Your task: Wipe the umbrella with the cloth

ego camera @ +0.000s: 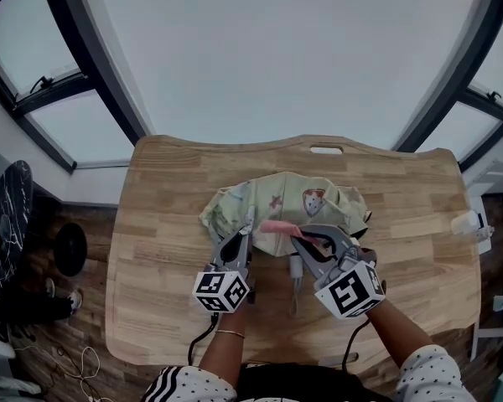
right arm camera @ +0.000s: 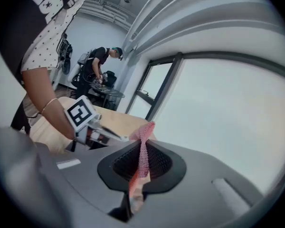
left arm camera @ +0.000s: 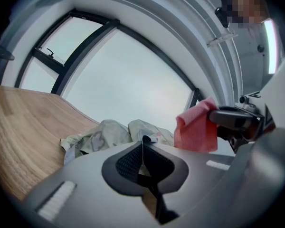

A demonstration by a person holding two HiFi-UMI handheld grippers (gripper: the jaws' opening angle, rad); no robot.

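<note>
The folded umbrella (ego camera: 293, 199), pale green with small printed figures, lies crumpled in the middle of the wooden table (ego camera: 168, 224). My left gripper (ego camera: 249, 222) is shut on a fold at its near left edge; in the left gripper view a scrap of that fabric (left arm camera: 150, 137) shows between the closed jaws. My right gripper (ego camera: 298, 234) is shut on a pink cloth (ego camera: 278, 227) and holds it just above the umbrella's near edge, close beside the left gripper. The cloth (right arm camera: 143, 151) runs up between the right jaws. From the left gripper view the cloth (left arm camera: 195, 132) hangs off the right gripper (left arm camera: 218, 118).
The umbrella's pale handle and thin shaft (ego camera: 295, 279) stick out toward me between the two grippers. The table has a slot handle (ego camera: 325, 150) at its far edge and a white object (ego camera: 472, 224) at its right edge. A person (right arm camera: 97, 65) stands at a distant table.
</note>
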